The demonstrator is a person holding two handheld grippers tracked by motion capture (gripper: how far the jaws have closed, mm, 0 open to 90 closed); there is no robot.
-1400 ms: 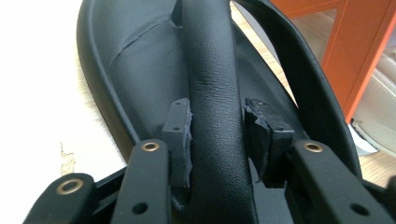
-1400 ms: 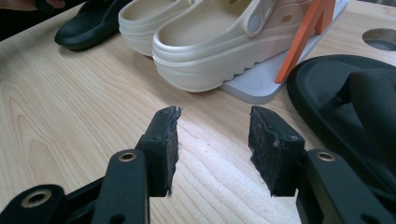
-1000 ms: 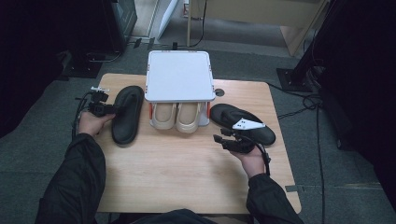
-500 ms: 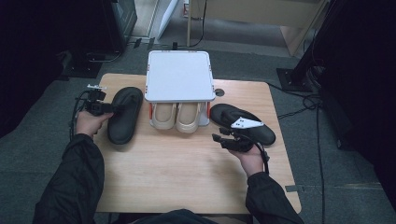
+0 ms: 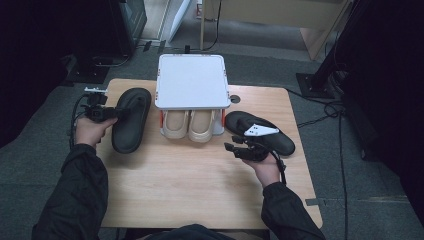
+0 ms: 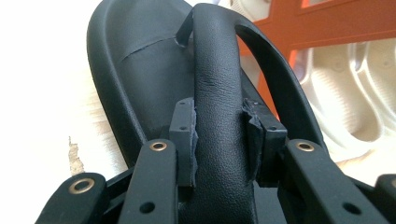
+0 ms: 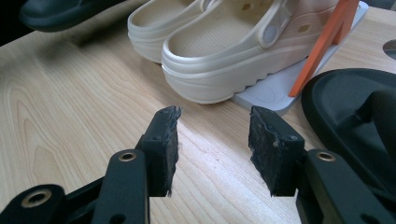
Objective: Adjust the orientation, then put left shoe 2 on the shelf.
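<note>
From the high view, the left gripper (image 5: 107, 113) grips the strap of a black sandal (image 5: 131, 120) at the left side of the wooden table (image 5: 190, 190), with a hand (image 5: 89, 131) behind it. In the middle stands a white two-tier shoe rack (image 5: 191, 81), a pair of cream clogs (image 5: 194, 125) tucked on its lower level beneath the top board. To the right of the rack lies a second black sandal (image 5: 260, 132), and the right gripper (image 5: 236, 149) hovers just in front of it, jaws apart and empty. In the left gripper view, the two jaws are clamped on either side of the sandal's leather strap (image 6: 219, 93); the sandal's footbed (image 6: 140, 70) stretches away, with the rack's orange frame (image 6: 327, 28) beyond. In the right gripper view, the jaws stand spread with bare tabletop between them, the cream clogs (image 7: 233, 51) just ahead on the rack's lower board and the second sandal (image 7: 350, 107) at the right edge.
</note>
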